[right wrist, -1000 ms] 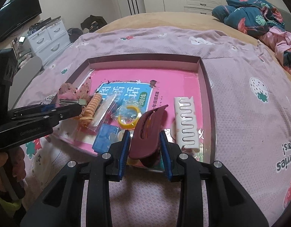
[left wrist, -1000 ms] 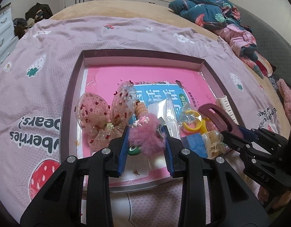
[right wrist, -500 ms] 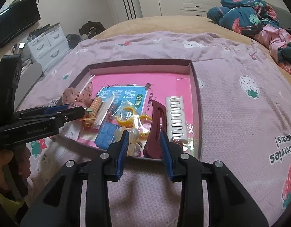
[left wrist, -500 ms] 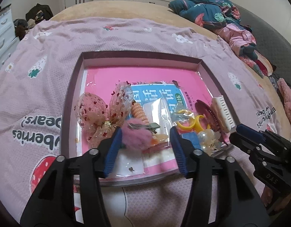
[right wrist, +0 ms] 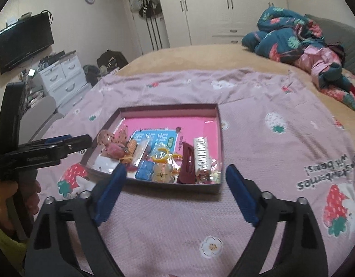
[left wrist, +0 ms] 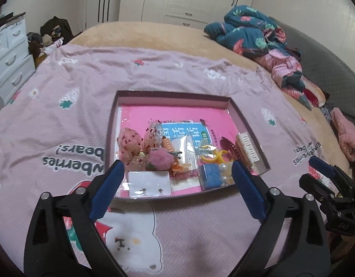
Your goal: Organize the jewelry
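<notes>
Right view only: a hand (right wrist: 6,198) gripped the left gripper (right wrist: 85,142).
Tray (left wrist: 246,124): clips heaped at its near edge.
Left gripper (left wrist: 177,180): jaws opening, empty.
Right gripper (right wrist: 175,184): jaws opening, empty.

Hair clips (left wrist: 228,149) in tray (left wrist: 172,95)

Both cameras sit on the hand tools and look forward and down at the bed. The left view faces the shallow dark cardboard box with a pink floor (left wrist: 245,120) from close by. The right view sees that box (right wrist: 220,136) from its right side.
</notes>
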Demonstrator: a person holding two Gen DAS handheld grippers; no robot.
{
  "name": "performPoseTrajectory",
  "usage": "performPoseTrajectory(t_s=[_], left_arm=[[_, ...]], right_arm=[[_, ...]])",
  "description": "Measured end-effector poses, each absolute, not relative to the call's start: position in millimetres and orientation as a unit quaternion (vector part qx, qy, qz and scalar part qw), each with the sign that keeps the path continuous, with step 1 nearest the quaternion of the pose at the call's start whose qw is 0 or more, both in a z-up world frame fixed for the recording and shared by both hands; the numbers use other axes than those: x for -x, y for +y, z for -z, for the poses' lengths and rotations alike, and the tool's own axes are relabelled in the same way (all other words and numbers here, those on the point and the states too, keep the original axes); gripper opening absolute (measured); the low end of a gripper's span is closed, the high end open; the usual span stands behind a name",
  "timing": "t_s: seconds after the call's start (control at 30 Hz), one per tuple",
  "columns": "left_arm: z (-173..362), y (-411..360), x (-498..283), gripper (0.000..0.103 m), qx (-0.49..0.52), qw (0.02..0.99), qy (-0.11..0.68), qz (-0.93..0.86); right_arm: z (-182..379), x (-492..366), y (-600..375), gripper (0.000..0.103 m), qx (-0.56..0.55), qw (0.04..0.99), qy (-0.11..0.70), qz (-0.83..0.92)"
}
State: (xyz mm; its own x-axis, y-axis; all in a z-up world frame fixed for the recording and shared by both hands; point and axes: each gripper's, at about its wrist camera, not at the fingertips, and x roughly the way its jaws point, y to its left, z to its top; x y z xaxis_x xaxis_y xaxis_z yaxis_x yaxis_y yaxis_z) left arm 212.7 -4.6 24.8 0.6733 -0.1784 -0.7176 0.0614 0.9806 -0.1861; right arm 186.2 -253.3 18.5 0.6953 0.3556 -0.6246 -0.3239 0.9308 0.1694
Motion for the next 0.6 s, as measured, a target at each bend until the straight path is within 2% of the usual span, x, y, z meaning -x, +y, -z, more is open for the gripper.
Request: performPoseTrajectory(t_s=[0.03, 0.6], left_arm=[[-28, -3, -208, 0.093, 0.075, 0.913, 0.395, 0.065], [-60, 14, -146, 0.094, 0.075, 0.928, 0.362, 0.041]], right_arm=[[-23, -181, -256, 0.09, -0.025, 0.922, 0.339, -0.184], [-43, -134, -258, 0.092, -0.016, 0.93, 0.314, -0.191]])
